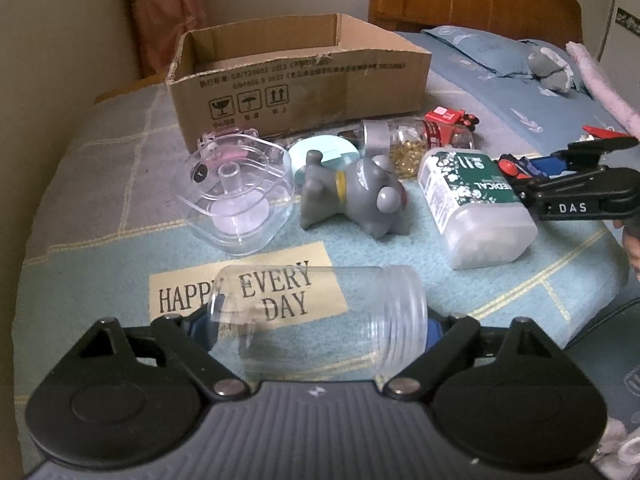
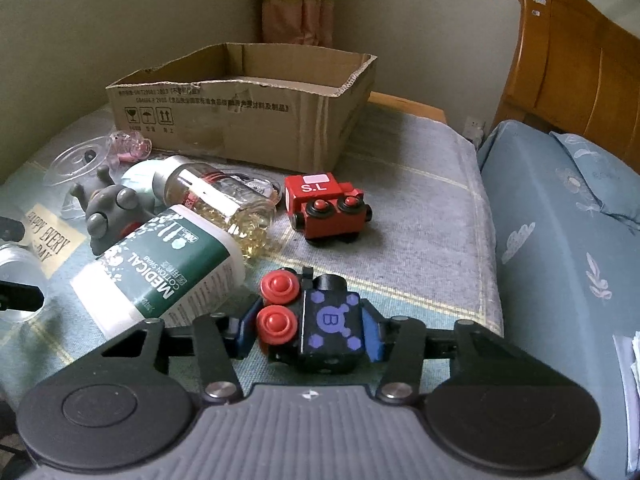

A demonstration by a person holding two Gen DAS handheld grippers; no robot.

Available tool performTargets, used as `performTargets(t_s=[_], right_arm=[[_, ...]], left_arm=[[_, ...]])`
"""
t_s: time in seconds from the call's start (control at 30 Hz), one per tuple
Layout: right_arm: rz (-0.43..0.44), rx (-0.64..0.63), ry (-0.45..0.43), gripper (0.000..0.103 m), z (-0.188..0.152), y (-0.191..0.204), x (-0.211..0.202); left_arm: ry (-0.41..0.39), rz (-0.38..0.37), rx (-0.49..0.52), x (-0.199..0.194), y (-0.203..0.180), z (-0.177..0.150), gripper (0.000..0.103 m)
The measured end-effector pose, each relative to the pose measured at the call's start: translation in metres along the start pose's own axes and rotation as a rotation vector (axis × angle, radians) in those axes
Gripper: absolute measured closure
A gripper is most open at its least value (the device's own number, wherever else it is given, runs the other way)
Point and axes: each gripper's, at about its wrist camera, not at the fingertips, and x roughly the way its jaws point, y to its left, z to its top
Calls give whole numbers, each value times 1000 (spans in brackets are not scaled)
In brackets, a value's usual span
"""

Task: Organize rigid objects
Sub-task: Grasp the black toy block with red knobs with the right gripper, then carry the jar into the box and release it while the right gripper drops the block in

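Observation:
My left gripper (image 1: 320,326) is shut on a clear plastic jar (image 1: 320,320) held sideways above the "HAPPY EVERY DAY" cloth. My right gripper (image 2: 310,332) is shut on a black toy train block (image 2: 320,320) with red wheels and a purple "B"; it shows in the left wrist view (image 1: 520,168) too. An open cardboard box (image 1: 296,80) stands at the back, also in the right wrist view (image 2: 240,116). Loose on the cloth lie a grey toy animal (image 1: 356,196), a cotton swab box (image 1: 472,200), a red toy train (image 2: 324,208) and a capsule bottle (image 2: 224,204).
A clear square container (image 1: 236,192) and a pale round lid (image 1: 324,156) lie left of the grey toy. A blue-covered bed (image 2: 560,240) with a pillow (image 1: 488,52) and wooden headboard (image 2: 576,72) lies to the right. A wall and curtain stand behind the box.

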Motion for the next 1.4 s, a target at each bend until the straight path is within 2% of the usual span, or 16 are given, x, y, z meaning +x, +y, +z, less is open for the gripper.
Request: performTargets(t_s=[0.2, 0.43, 0.63, 0.83, 1.0, 1.17, 1.3, 1.4], right_arm=[[-3, -9, 20, 47, 3, 0, -3], [-10, -50, 19, 48, 15, -4, -18], [22, -94, -10, 48, 44, -8, -39], [74, -101, -88, 48, 91, -12, -55], [98, -118, -137, 48, 132, -11, -48], [127, -117, -135, 48, 165, -9, -24], [134, -116, -117, 48, 180, -6, -5], [141, -107, -104, 48, 184, -6, 5]], left_arm=[[-1, -18, 42, -8, 3, 11, 13], [-18, -36, 94, -22, 13, 41, 13], [-45, -41, 116, -27, 26, 87, 13], [-95, -22, 127, -22, 36, 148, 13], [-110, 6, 116, 1, 46, 201, 13], [-97, 30, 102, 35, 58, 244, 13], [-82, 60, 68, 65, 70, 270, 13], [-90, 98, 45, 83, 78, 279, 6]])
